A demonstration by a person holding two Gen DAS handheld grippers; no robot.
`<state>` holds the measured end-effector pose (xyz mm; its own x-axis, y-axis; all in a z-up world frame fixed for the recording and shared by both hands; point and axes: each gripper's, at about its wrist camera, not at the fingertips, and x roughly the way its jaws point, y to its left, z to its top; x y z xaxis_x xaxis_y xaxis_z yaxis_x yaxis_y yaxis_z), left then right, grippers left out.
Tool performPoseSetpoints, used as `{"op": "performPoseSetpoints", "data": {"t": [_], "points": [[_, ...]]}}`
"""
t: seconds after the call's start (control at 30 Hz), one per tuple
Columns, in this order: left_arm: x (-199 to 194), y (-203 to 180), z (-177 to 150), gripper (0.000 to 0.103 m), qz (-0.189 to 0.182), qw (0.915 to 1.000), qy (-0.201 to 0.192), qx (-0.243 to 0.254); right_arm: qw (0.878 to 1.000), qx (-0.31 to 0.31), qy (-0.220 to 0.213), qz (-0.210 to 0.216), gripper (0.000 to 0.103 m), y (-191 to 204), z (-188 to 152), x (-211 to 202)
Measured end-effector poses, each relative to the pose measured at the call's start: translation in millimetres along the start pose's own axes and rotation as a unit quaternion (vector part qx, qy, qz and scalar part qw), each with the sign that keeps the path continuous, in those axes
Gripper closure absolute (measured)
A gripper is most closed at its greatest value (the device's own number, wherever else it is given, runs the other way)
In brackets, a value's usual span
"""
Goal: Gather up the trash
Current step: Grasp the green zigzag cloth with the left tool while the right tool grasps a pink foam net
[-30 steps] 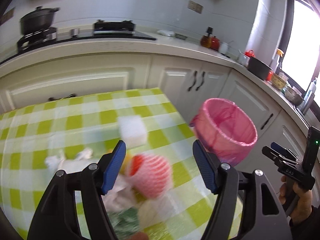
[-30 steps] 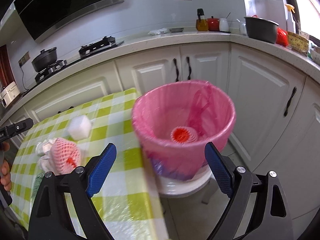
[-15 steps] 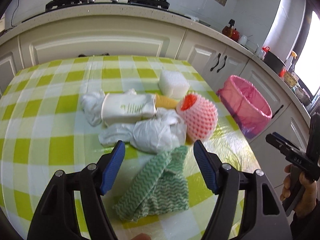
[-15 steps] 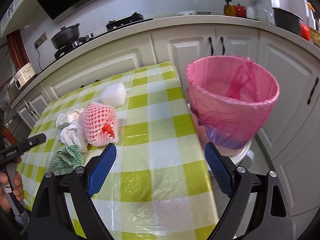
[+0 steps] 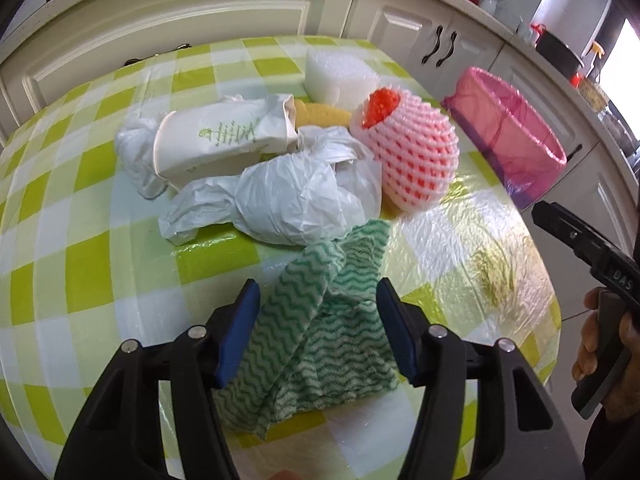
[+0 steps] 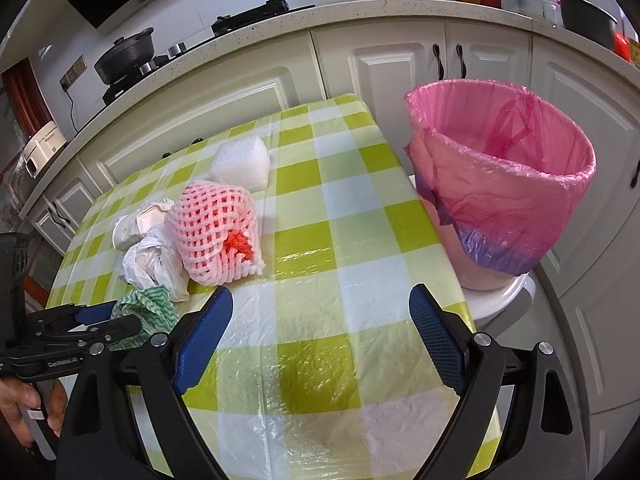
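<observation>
A pile of trash lies on the green-checked table [image 5: 80,272]: a green wavy cloth [image 5: 320,332], a crumpled white plastic bag [image 5: 292,196], a white paper cup [image 5: 216,140], a pink foam fruit net [image 5: 408,160] and a white foam block [image 5: 340,76]. My left gripper [image 5: 318,332] is open, its jaws on either side of the green cloth. My right gripper [image 6: 318,340] is open and empty above the table's near edge, right of the pile. The pink-lined trash bin [image 6: 500,176] stands off the table's right side.
White kitchen cabinets [image 6: 380,64] and a counter with a stove and a black pot [image 6: 128,54] run behind the table. The bin rests on a white stool [image 6: 500,296]. The foam net [image 6: 216,232] and the foam block [image 6: 242,162] also show in the right wrist view.
My left gripper has dropped down and forward over the pile and now straddles the green cloth. My right gripper has pulled back from the bin to over the table.
</observation>
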<state>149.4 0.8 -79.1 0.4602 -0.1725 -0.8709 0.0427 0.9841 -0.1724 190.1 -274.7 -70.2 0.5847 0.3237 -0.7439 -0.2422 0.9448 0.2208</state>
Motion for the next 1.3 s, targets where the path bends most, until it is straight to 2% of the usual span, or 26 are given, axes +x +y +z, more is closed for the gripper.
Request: {"op": "performPoseSetpoints", "data": {"t": [0.07, 0.13, 0.27, 0.6, 0.97, 1.0, 1.07, 1.17, 1.3], "points": [[6, 1, 0, 0.055, 0.001, 1.0, 0.009, 0.0, 1.0, -0.005, 0.002, 0.001, 0.019, 4, 0, 2], [9, 2, -1, 0.069, -0.001, 0.9999, 0.012, 0.0, 1.0, -0.01, 0.004, 0.001, 0.019, 7, 0, 4], [4, 3, -1, 0.08, -0.001, 1.0, 0.006, 0.002, 1.0, -0.023, 0.003, 0.003, 0.019, 18, 5, 9], [-27, 4, 5, 0.084, 0.013, 0.9983, -0.057, 0.004, 0.998, -0.059, 0.0, 0.02, 0.019, 58, 20, 35], [-47, 4, 9, 0.085, 0.024, 0.9958, -0.089, 0.004, 0.995, -0.098, 0.015, 0.013, 0.02, 88, 33, 75], [-49, 3, 9, 0.085, 0.026, 0.9955, -0.091, 0.005, 0.995, -0.099, 0.017, 0.011, 0.022, 88, 34, 78], [-52, 3, 10, 0.085, 0.032, 0.9949, -0.096, 0.006, 0.994, -0.101, 0.026, 0.015, 0.04, 89, 35, 84], [-56, 2, 11, 0.085, 0.035, 0.9941, -0.103, 0.008, 0.994, -0.107, 0.032, 0.02, 0.051, 93, 34, 88], [-61, 1, 12, 0.085, 0.042, 0.9931, -0.11, 0.009, 0.993, -0.108, 0.029, 0.025, 0.059, 94, 32, 84]]}}
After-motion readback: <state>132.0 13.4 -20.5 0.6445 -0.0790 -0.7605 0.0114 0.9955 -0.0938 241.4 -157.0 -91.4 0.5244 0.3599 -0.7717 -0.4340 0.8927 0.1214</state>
